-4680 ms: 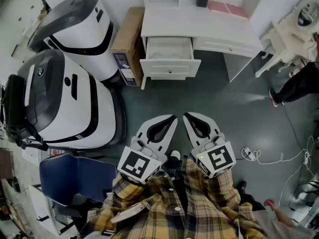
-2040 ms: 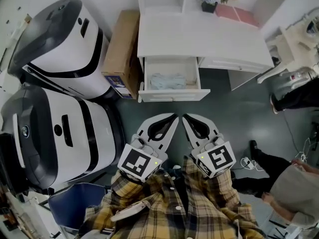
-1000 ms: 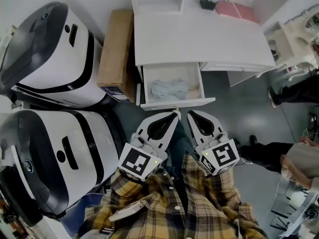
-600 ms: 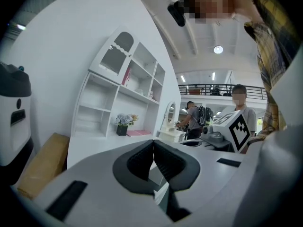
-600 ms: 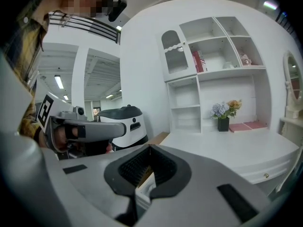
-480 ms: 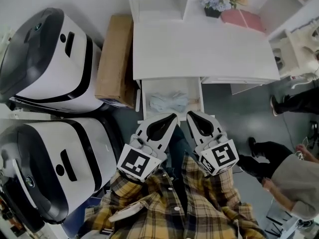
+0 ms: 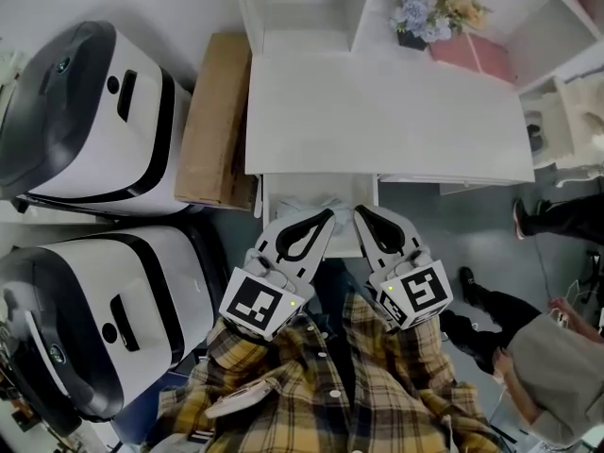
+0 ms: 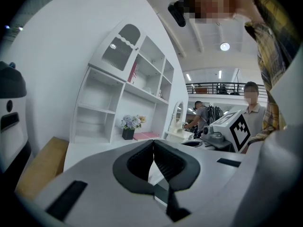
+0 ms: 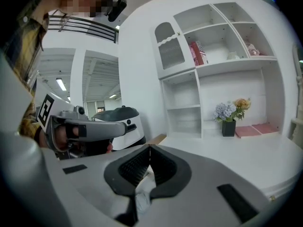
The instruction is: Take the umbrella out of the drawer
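A white desk (image 7: 377,111) has its left drawer (image 7: 274,189) pulled open. Inside lies a pale, crumpled folded umbrella (image 7: 314,203), mostly covered by my grippers in the head view. My left gripper (image 7: 327,215) and right gripper (image 7: 358,212) hang side by side over the drawer's front, tips pointing at the desk. Both are shut with nothing between the jaws. The left gripper (image 8: 153,143) looks across the desk top to the shelves. The right gripper (image 9: 150,148) does the same, with a pale patch below its jaws.
Two big white-and-black machines (image 7: 90,111) (image 7: 104,314) stand at the left, and a cardboard box (image 7: 212,121) leans beside the desk. A flower pot (image 7: 415,25) and a pink book (image 7: 472,59) sit at the desk's back. A person (image 7: 552,366) is at the right.
Both grippers and the camera have come closer to the desk. The drawer, earlier ahead of the tips, now lies beneath them, and most of the umbrella is covered.
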Demonstrator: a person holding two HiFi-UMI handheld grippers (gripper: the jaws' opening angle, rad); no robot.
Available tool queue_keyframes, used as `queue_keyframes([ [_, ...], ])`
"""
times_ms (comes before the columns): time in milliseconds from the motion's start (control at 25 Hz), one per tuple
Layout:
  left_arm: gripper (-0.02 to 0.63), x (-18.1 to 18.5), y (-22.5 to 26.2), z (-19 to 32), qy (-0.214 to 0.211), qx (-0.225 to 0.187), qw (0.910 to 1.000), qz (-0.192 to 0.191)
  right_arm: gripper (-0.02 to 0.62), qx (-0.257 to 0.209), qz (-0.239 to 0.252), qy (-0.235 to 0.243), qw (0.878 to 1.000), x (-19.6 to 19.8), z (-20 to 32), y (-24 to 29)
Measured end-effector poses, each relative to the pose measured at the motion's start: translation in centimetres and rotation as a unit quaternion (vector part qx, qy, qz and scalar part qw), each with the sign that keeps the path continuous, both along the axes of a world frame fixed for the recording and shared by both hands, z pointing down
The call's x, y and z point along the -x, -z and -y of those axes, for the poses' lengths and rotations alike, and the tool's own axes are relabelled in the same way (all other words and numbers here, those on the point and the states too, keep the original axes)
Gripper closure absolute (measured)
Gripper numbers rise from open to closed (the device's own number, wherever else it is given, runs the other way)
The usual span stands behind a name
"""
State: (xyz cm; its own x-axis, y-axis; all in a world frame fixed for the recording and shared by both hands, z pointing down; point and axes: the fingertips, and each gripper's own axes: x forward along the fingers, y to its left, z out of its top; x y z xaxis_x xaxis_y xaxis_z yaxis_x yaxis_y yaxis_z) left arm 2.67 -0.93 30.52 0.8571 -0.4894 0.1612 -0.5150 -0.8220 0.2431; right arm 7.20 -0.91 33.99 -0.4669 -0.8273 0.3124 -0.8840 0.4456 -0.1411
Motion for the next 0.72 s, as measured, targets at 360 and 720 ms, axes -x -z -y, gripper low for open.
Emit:
queue_keyframes([
  [360,0.586,-2.7,0.3,4.0,0.024,-0.008,0.9996,0.011,0.578,-0.005,0.004,0.032,0.999,-2.5,4.1,0.3],
  [720,0.587,-2.9,-0.2,6.0,0.047,-0.001,0.9988,0.017,0.577,0.004,0.001,0.071,0.997,-2.3,6.2,-0.4],
])
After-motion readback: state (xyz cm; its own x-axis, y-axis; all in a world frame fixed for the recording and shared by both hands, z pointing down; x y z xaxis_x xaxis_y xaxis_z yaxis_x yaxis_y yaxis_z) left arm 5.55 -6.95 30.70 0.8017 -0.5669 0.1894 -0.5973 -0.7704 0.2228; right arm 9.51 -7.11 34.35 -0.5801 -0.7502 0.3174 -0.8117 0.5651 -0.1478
